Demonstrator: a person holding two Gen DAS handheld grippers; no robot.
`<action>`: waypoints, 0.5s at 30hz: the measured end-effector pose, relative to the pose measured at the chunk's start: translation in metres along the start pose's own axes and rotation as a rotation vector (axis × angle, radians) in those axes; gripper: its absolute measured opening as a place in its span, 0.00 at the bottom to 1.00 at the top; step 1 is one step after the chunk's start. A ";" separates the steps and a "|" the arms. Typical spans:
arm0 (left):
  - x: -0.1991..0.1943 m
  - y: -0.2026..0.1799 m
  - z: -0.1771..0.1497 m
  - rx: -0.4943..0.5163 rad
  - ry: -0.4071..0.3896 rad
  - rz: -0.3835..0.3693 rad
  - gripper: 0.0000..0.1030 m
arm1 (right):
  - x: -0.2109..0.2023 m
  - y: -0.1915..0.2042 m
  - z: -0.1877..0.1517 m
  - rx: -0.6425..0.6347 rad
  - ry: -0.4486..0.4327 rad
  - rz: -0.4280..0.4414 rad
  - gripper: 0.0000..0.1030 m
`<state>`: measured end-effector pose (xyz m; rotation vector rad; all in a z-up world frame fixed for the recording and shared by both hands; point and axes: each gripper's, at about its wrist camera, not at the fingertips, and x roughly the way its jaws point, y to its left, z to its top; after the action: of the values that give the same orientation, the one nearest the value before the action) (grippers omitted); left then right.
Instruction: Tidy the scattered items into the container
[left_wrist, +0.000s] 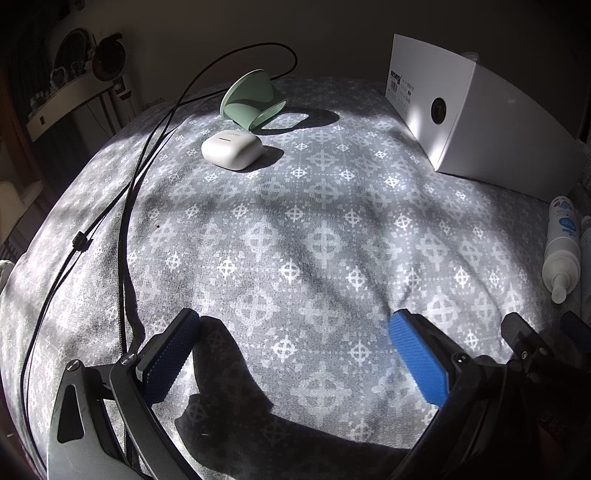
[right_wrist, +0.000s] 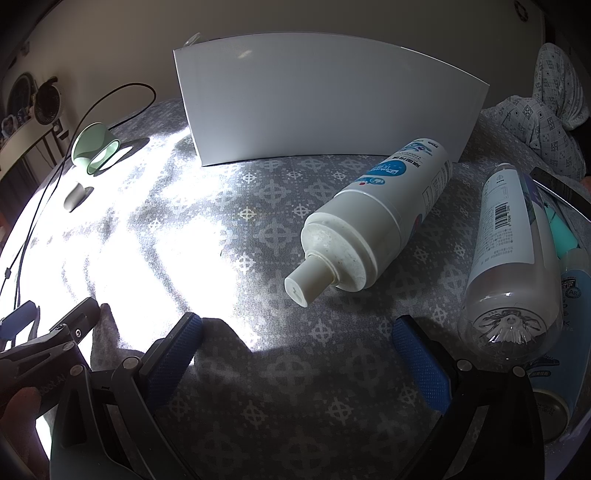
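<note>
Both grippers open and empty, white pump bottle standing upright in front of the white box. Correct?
Not quite: the white pump bottle lies on its side, nozzle towards the camera, as the right wrist view shows. The rest holds: it is in front of the white box, and the left gripper and right gripper are open and empty.

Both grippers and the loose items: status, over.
Left gripper open, empty. Right gripper open, empty. Pump bottle lying ahead, white box behind it. Nothing in the way.
</note>
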<state>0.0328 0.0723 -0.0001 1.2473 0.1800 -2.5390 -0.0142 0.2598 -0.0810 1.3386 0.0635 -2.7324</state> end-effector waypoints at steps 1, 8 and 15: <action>0.000 0.001 0.001 -0.001 -0.001 -0.001 1.00 | 0.000 0.000 0.000 0.000 0.000 0.000 1.00; -0.002 0.004 -0.001 -0.003 -0.006 -0.006 1.00 | 0.000 0.000 0.000 0.000 0.000 0.000 1.00; -0.002 0.004 0.000 -0.007 -0.006 -0.011 1.00 | 0.000 0.000 0.000 0.000 0.000 0.000 1.00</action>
<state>0.0351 0.0691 0.0023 1.2399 0.1945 -2.5488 -0.0140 0.2595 -0.0813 1.3383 0.0637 -2.7328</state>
